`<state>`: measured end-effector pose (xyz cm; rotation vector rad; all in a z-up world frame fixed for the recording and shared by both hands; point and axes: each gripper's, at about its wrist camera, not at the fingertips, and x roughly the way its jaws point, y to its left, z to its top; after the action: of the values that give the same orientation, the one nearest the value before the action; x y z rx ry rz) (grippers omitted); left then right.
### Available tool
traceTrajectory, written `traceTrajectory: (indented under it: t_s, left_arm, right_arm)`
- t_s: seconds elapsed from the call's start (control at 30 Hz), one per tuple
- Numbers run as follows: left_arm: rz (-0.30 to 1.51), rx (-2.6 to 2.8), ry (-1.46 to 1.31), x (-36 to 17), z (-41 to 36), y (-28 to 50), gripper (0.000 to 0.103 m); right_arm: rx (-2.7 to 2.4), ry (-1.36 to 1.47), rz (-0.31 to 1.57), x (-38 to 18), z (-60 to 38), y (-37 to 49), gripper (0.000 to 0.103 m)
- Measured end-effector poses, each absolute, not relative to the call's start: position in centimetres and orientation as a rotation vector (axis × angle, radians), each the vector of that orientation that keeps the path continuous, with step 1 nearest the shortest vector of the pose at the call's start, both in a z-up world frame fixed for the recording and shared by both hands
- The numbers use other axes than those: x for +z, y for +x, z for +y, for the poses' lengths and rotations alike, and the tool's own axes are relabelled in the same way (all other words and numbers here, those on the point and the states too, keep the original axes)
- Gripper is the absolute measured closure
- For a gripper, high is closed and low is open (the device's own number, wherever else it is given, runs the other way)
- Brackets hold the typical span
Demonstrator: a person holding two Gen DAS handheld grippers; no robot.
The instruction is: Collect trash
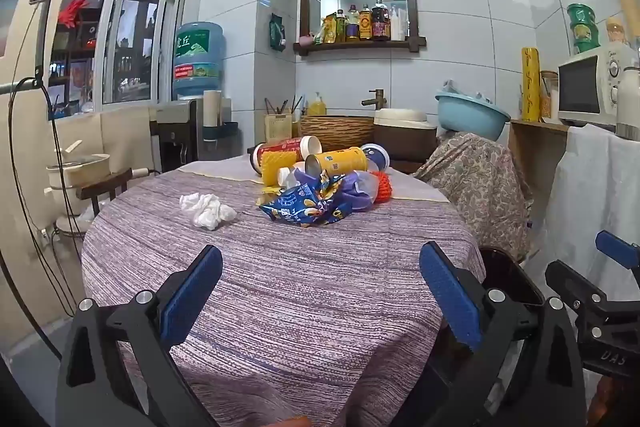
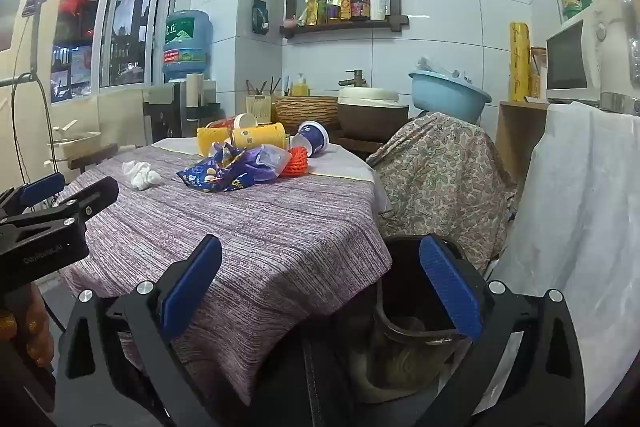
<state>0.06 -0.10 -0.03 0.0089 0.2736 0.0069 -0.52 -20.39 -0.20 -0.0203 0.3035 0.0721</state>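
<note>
Purple striped cloth covers the worktop (image 1: pixel 300 307), and the trash sits heaped at its far side: blue snack wrapper (image 1: pixel 298 207), yellow can (image 1: pixel 338 163), crumpled tissue (image 1: pixel 208 211) lying apart. Both jaws gape wide, nothing held: left hand-held gripper (image 1: pixel 320 295), right hand-held gripper (image 2: pixel 320 293). Best bet: take the lone tissue first, pinching low. Only the right view reveals the dark bin (image 2: pixel 412 327) beside the worktop's edge.

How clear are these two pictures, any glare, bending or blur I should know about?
Left wrist view: sharp on the snack bag, walls bow from the fisheye, dark corners, bright glare in the mirror. Right wrist view: same bowing, trash bin is dim under the table.
</note>
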Motion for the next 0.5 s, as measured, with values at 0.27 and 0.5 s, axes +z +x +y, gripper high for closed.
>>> traceTrajectory:
  t_s: [0.27, 0.5]
  left_arm:
    - [0.263, 0.0, -0.005, 0.22, 0.04, 0.0, 0.005]
    - [0.266, 0.001, -0.008, 0.16, 0.1, -0.07, 0.005]
  right_arm:
    - [0.069, -0.019, 0.303, -0.02, -20.66, -0.71, 0.005]
    - [0.07, -0.014, 0.297, -0.15, -20.82, -0.75, 0.005]
